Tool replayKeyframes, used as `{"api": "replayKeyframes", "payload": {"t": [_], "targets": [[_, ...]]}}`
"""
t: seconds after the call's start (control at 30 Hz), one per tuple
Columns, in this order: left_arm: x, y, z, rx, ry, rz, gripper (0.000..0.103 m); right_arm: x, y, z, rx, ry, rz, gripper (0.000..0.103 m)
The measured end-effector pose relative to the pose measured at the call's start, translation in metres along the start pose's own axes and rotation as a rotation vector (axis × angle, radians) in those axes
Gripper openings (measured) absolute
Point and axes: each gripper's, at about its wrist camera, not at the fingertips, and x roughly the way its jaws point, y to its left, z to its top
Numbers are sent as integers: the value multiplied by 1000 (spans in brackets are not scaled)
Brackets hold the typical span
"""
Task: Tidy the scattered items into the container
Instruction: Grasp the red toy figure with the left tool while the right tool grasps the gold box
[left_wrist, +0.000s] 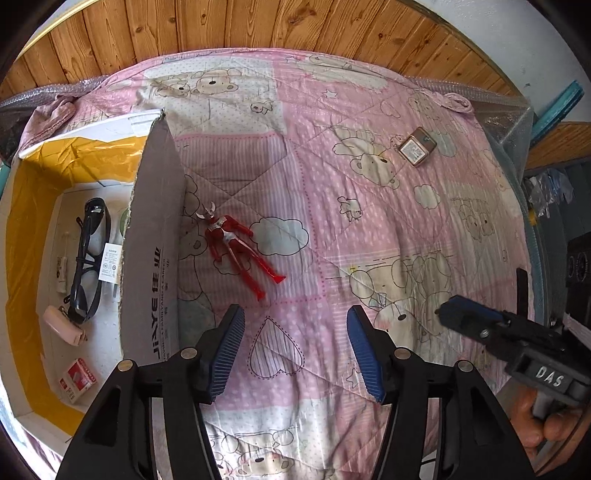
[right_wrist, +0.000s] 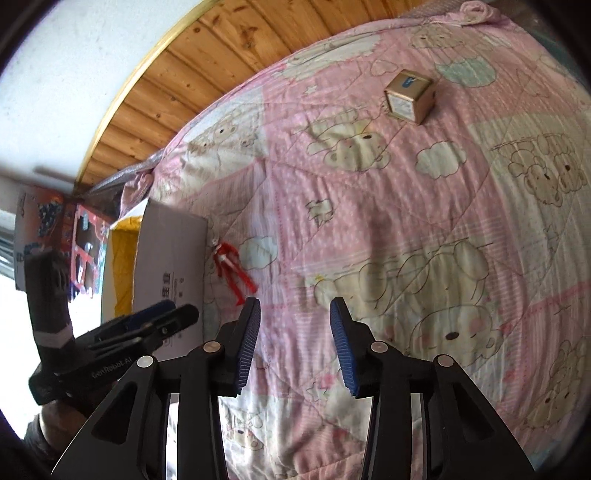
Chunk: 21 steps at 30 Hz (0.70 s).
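Observation:
A red toy figure (left_wrist: 236, 249) lies on the pink quilt just right of the cardboard box (left_wrist: 155, 258), also seen as the red figure (right_wrist: 231, 266) in the right wrist view. A small tan box (left_wrist: 417, 147) rests on the quilt at the far right, and the same tan box (right_wrist: 408, 96) shows ahead of my right gripper. My left gripper (left_wrist: 295, 321) is open and empty, a short way in front of the figure. My right gripper (right_wrist: 295, 317) is open and empty above the quilt. The cardboard box (right_wrist: 170, 258) holds black glasses (left_wrist: 90, 258), a charger and small packets.
The right gripper's body (left_wrist: 517, 339) and a hand (left_wrist: 543, 424) sit at the lower right of the left wrist view. A wooden headboard (left_wrist: 258, 26) runs behind the bed. The box has a yellow liner (left_wrist: 33, 206). Toy packaging (right_wrist: 74, 236) stands beyond the box.

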Motion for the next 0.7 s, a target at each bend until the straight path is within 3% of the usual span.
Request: {"api": "replayKeyframes", "payload": {"t": [0.2,0.33,0.47,0.57,0.7], "targets": [[34,12,10,-84,20,56,60,-9,-34,65,85,-91,-65,53],[51,19,13,-119,18,99,60,0,-40,111,15,-115,-148,58],[63,29,13,-175,11,111,60,22,-41,149,-241,-50,-240,58],[71,37,14,-218,11,106,60,38,-45,166,-485,15,-355,58],[81,42,14,-257,-5,110,60,57,-55,186,-693,97,-393,58]]}}
